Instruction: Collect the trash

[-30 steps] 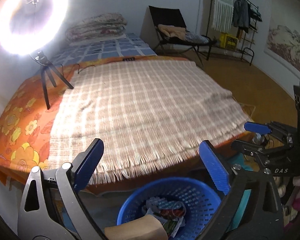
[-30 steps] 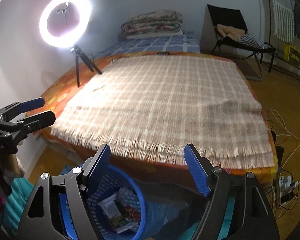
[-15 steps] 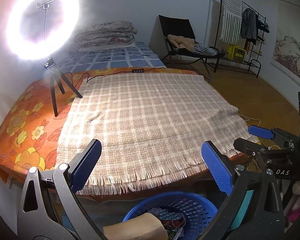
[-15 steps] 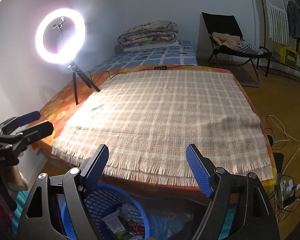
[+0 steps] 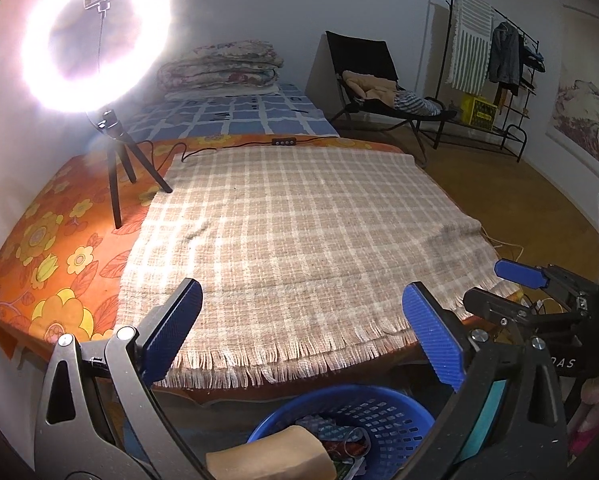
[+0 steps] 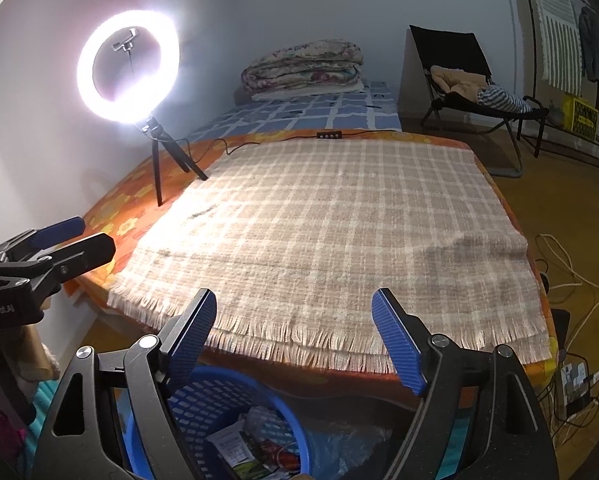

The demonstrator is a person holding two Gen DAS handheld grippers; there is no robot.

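Left hand-held gripper (image 5: 301, 330): released, blue pads spread wide, nothing between them; it hovers above the near rim of the blue laundry-style basket (image 5: 383, 394), pointing across the bed.
Right hand-held gripper (image 6: 297, 336): also released and empty, held above the same basket (image 6: 203, 388), just to its right side.
Trash: wrappers and crumpled packets (image 6: 255, 446) lie inside the basket; a tan, paper-like lump (image 5: 271, 458) sits at the basket's near edge, though I cannot tell whether it is inside or resting on the rim.
Basket: on the floor, tight against the foot of the bed, below the fringe of the checked blanket (image 5: 299, 232).
Bed surface: beyond the basket, the blanket shows no loose litter that I can make out; only a ring light on a tripod (image 5: 115, 128) stands on the orange floral sheet (image 5: 47, 248) at the far left of the basket.
Step in hand: judged from this, a gap between pickups, or the close of the job, with both tools free.
Next move: calls for a scan of the floor around the basket for any remaining piece; if one turns up, bring an open gripper down over it and close gently, since wrappers are light and slip.
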